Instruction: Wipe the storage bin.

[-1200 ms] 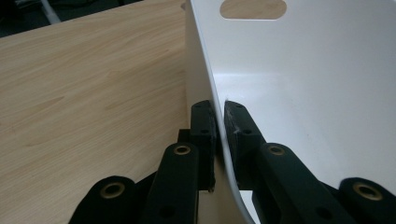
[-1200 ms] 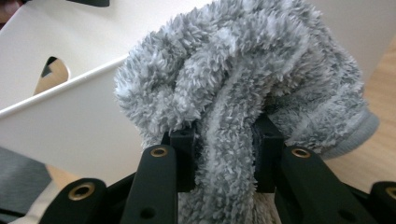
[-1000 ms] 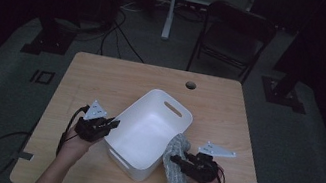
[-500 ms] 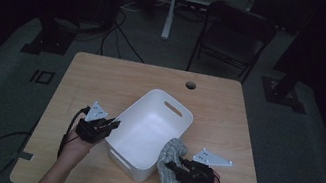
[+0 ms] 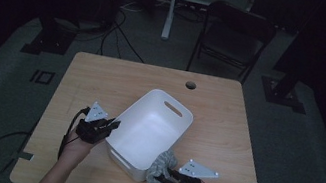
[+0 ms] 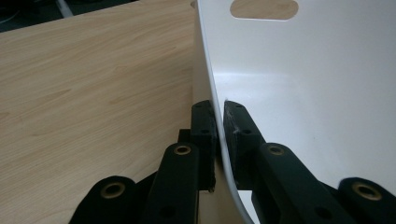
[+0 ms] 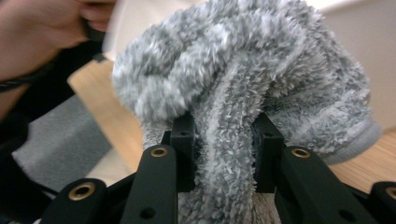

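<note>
A white plastic bin (image 5: 151, 129) with a handle slot lies tilted near the middle of the wooden table (image 5: 103, 76). My left gripper (image 5: 111, 125) is shut on the bin's left rim; in the left gripper view its jaws pinch the thin white wall (image 6: 219, 126), one pad inside and one outside. A fluffy grey cloth (image 5: 161, 172) hangs by the bin's near right corner. My right gripper (image 5: 166, 181) is shut on that cloth, and in the right gripper view the grey pile (image 7: 233, 93) bulges above and between the pads.
A dark folding chair (image 5: 234, 35) and a white stand (image 5: 174, 2) are beyond the table's far edge. A round cable hole (image 5: 190, 84) sits near the table's far side. Bare wood lies left and right of the bin.
My right gripper has carried the grey cloth toward the table's near edge and slightly left, a bit lower. The left gripper and the bin have stayed put.
</note>
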`<action>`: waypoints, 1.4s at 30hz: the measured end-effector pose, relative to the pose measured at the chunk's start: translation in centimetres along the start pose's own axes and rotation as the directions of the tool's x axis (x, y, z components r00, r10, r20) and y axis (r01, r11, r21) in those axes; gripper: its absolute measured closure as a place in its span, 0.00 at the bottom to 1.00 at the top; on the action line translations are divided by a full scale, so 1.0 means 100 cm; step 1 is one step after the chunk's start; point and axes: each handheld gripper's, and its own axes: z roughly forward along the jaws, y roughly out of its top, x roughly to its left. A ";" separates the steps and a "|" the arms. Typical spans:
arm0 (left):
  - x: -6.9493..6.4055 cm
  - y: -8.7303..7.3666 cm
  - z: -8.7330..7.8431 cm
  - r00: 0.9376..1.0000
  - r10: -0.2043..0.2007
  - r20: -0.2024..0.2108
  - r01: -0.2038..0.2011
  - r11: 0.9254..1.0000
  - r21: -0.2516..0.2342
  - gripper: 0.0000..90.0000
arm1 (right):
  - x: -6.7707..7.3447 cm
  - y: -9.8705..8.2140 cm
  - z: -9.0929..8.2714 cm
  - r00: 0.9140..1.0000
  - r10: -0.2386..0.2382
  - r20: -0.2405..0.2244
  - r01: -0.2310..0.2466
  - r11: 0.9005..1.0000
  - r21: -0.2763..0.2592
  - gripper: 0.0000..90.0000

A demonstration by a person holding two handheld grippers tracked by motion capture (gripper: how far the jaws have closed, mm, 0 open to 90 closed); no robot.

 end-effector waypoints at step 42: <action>0.000 -0.001 0.000 1.000 0.016 0.016 -0.016 1.000 -0.002 0.91 | -0.019 0.011 -0.009 0.999 -0.035 0.013 0.035 0.999 -0.033 0.74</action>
